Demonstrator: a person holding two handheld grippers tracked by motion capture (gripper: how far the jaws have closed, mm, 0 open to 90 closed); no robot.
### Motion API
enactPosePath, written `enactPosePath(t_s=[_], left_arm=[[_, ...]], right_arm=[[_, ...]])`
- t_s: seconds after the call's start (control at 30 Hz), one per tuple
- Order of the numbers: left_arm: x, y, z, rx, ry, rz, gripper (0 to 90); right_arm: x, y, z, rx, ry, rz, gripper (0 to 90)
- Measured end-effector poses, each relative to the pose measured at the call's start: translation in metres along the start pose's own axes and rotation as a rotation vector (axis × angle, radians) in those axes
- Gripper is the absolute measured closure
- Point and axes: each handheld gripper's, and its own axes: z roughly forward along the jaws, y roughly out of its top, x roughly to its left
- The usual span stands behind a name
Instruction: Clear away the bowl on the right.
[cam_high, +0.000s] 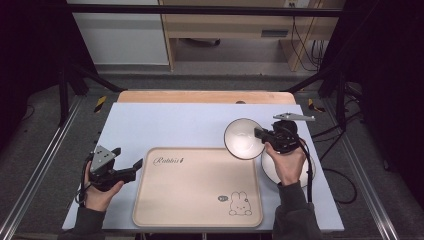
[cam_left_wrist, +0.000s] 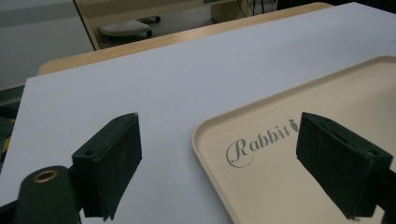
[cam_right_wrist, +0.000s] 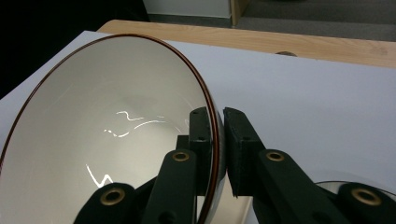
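My right gripper (cam_high: 260, 134) is shut on the rim of a white bowl (cam_high: 242, 138) with a thin red-brown edge, held tilted above the table just right of the tray's far corner. In the right gripper view the bowl (cam_right_wrist: 107, 140) stands on edge with its rim pinched between the two pads (cam_right_wrist: 215, 140). A second white bowl (cam_high: 271, 169) rests on the table under the right hand. The beige tray (cam_high: 195, 185) with "Rabbit" lettering and a bunny drawing lies in the middle. My left gripper (cam_high: 129, 160) stands open at the tray's left edge; its jaws (cam_left_wrist: 219, 163) straddle the tray's corner (cam_left_wrist: 243, 135) with nothing between them.
A pale blue mat (cam_high: 170, 125) covers the wooden table (cam_high: 200, 96). Black frame posts stand at both sides, and cables trail on the floor at right. A wooden desk stands beyond the table.
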Motion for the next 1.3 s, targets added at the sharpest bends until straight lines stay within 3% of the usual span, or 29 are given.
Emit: enactPosePath(t_s=[1.3], left_arm=[[0.0,0.0,0.0,-0.001,-0.001,0.001,13.8]], right_arm=[[0.044,0.011,0.029,0.014,0.097,-0.052,82.3]])
